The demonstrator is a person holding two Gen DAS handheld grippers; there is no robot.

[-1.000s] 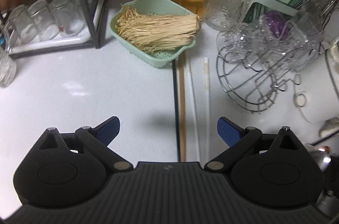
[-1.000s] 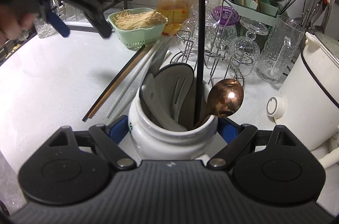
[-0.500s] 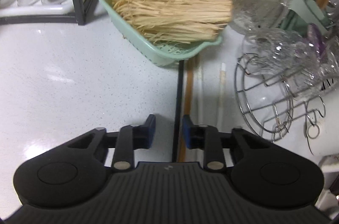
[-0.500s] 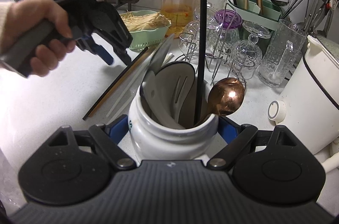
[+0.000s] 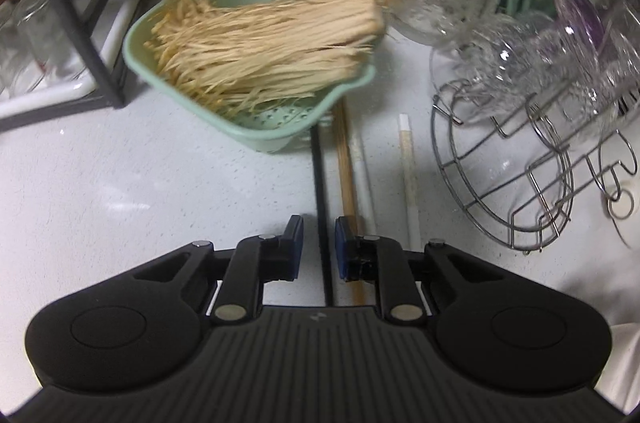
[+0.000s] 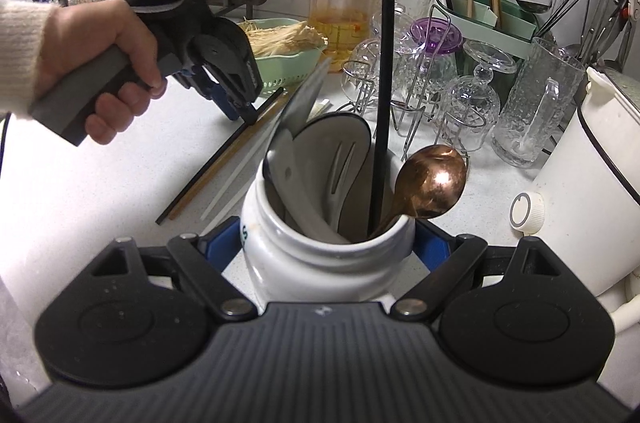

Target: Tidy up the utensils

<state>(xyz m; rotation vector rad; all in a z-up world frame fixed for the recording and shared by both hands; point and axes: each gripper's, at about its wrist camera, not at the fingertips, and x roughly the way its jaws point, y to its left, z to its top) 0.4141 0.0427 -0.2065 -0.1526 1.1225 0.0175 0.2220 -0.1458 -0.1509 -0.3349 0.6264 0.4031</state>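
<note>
Several chopsticks lie side by side on the white counter: a black one [image 5: 320, 183], a brown wooden one [image 5: 345, 167] and two white ones [image 5: 408, 167]. My left gripper [image 5: 318, 247] is low over them, jaws narrowed around the black chopstick with a small gap each side; it also shows in the right wrist view [image 6: 236, 103]. My right gripper [image 6: 328, 243] is shut on a white ceramic utensil jar [image 6: 320, 255] holding spatulas [image 6: 332, 159], a copper spoon [image 6: 434, 183] and a black chopstick [image 6: 384, 63].
A green colander of enoki mushrooms [image 5: 256, 63] sits just beyond the chopsticks. A wire rack with glasses [image 5: 540, 159] is to their right. A red-lidded jar [image 6: 344, 7], a green chopstick holder [image 6: 492, 15], a glass mug [image 6: 536, 103] and a white cooker [image 6: 592, 191] crowd the back right.
My left gripper dropped down onto the chopsticks and its jaws closed from wide open to a narrow gap around the black chopstick. My right gripper stayed still on the jar.
</note>
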